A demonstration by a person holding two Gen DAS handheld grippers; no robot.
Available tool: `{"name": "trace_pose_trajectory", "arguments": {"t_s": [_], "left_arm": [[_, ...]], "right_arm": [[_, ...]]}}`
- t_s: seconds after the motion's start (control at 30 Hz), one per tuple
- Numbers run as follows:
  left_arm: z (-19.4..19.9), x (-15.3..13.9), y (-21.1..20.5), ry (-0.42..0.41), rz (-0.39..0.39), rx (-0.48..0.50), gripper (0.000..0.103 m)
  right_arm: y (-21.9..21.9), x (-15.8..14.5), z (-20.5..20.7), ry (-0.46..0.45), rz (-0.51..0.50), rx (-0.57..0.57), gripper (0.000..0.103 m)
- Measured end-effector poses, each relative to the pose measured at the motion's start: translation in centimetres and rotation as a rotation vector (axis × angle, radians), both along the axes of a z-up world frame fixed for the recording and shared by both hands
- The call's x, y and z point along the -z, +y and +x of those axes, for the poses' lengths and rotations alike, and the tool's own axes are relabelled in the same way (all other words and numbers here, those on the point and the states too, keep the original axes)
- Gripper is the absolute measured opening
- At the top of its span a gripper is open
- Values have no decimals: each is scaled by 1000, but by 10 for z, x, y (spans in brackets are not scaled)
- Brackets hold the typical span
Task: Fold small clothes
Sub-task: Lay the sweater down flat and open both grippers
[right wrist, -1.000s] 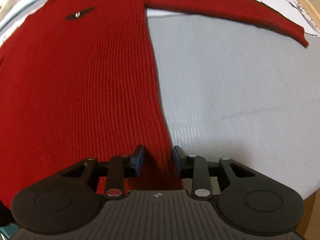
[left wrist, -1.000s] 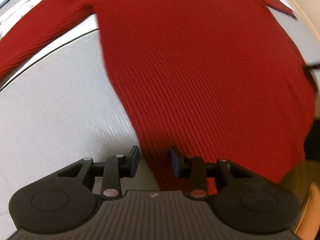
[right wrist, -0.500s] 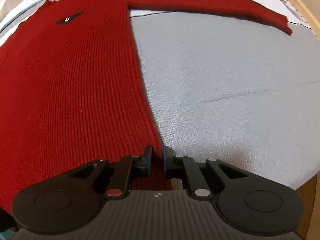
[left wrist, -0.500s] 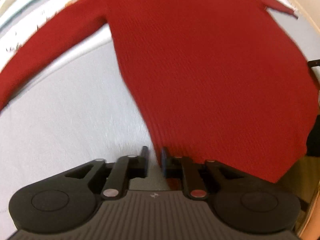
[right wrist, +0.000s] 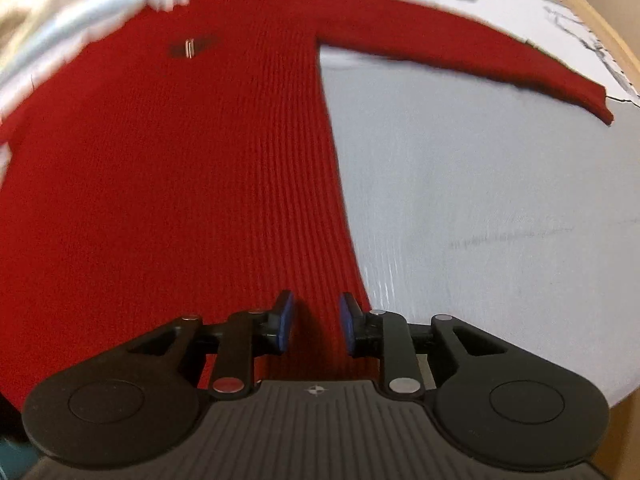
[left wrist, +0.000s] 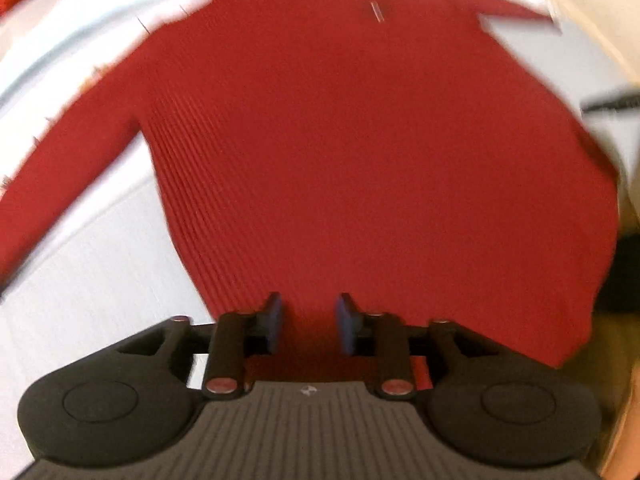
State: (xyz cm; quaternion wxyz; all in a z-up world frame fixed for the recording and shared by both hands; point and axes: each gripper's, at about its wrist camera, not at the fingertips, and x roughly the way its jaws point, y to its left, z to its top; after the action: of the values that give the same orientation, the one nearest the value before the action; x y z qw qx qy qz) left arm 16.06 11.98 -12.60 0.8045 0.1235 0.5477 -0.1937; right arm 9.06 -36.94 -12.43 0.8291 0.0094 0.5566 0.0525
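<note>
Red ribbed sweater (left wrist: 360, 152) lies spread flat on the grey-white tabletop (right wrist: 480, 208), body toward me and sleeves stretched out to either side. From my left wrist camera I see its left sleeve (left wrist: 68, 168) running off toward the lower left, and a small dark label (right wrist: 192, 46) shows near the collar in the right view. My left hand-held gripper (left wrist: 308, 322) sits over the hem near the sweater's left corner, its blue-padded fingers (left wrist: 274, 320) spread apart with red knit visible in the gap between them; I cannot tell whether the pads touch the cloth. My right hand-held gripper (right wrist: 316, 326) is at the hem by the sweater's right side edge, jaws likewise spread, with the fabric edge passing just inside the right finger. The right sleeve (right wrist: 480, 56) reaches across the tabletop to the far right. Both views are blurred toward the far edge.
</note>
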Motion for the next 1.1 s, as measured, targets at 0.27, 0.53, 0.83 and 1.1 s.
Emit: {"name": "trace_pose_trajectory", "arguments": {"t_s": [0.27, 0.53, 0.83, 1.1], "left_arm": [[42, -66, -37, -375, 0, -325, 49], [62, -76, -88, -535, -45, -339, 59], [89, -44, -117, -373, -80, -387, 60], [103, -25, -113, -300, -61, -414, 60]], "right_arm": [[-19, -21, 38, -185, 42, 188, 37], [-60, -27, 63, -351, 101, 403, 37], [-128, 6, 113, -397, 205, 640, 40], [-163, 52, 156, -405, 256, 844, 51]]}}
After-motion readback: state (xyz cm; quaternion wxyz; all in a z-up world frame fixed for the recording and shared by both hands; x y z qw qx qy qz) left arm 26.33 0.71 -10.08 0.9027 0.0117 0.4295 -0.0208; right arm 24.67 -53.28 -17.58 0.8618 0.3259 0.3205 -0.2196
